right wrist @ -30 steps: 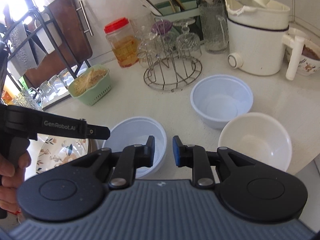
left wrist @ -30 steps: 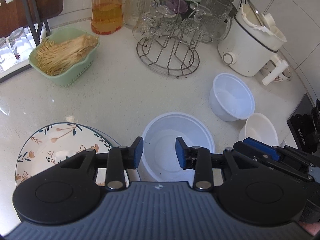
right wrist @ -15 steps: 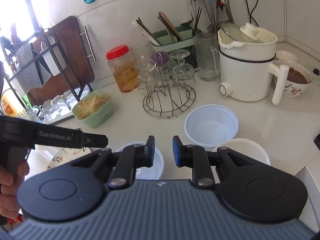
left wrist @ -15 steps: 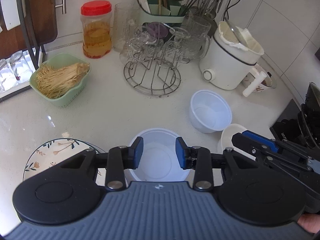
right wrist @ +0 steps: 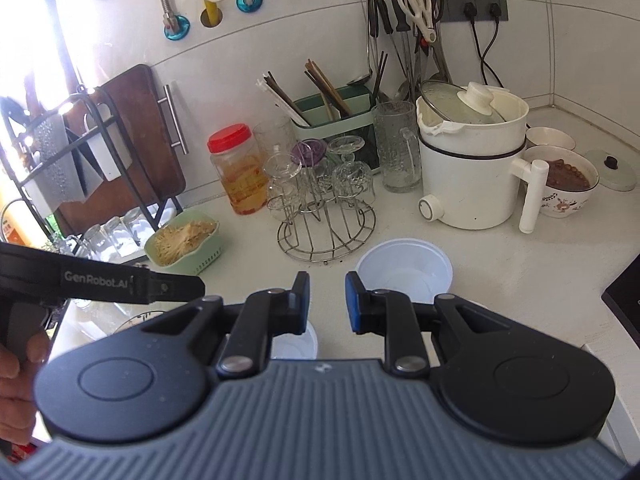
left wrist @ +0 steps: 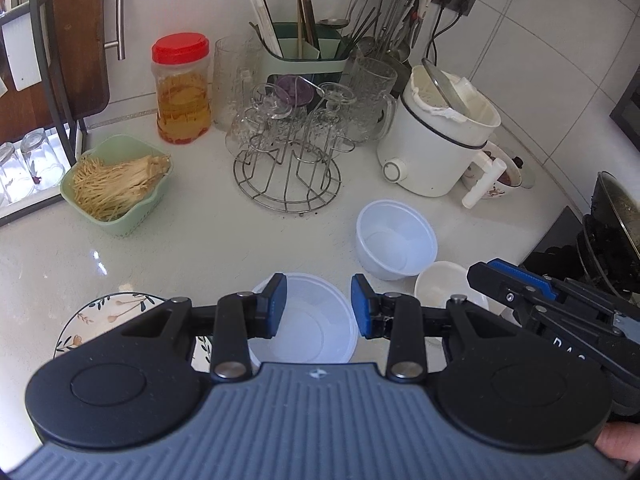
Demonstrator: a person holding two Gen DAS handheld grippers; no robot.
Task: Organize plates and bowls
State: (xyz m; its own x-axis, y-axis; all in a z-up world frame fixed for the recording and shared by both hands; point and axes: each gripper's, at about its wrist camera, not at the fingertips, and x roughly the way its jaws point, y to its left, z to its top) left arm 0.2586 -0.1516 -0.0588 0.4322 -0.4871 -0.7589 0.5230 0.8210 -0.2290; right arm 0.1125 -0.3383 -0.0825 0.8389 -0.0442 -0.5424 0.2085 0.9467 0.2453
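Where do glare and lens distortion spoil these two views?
Right wrist view: window light blows out the upper left, washing over the dish rack; tile lines bow. Left wrist view: evenly lit, a small glint on the countertop; edges curve, tiled wall bends.

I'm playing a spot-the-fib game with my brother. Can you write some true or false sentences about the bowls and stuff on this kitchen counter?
1. The jar with yellow liquid has a red lid. True.
2. The green basket holds apples. False: it holds thin pale strands, like sprouts or noodles.
3. The left gripper is holding a bowl. False: its jaws are apart with nothing between them; the clear bowl sits on the counter below.
4. The flowered plate lies beside the clear bowl. True.
5. Glasses hang upside down on the wire rack. True.
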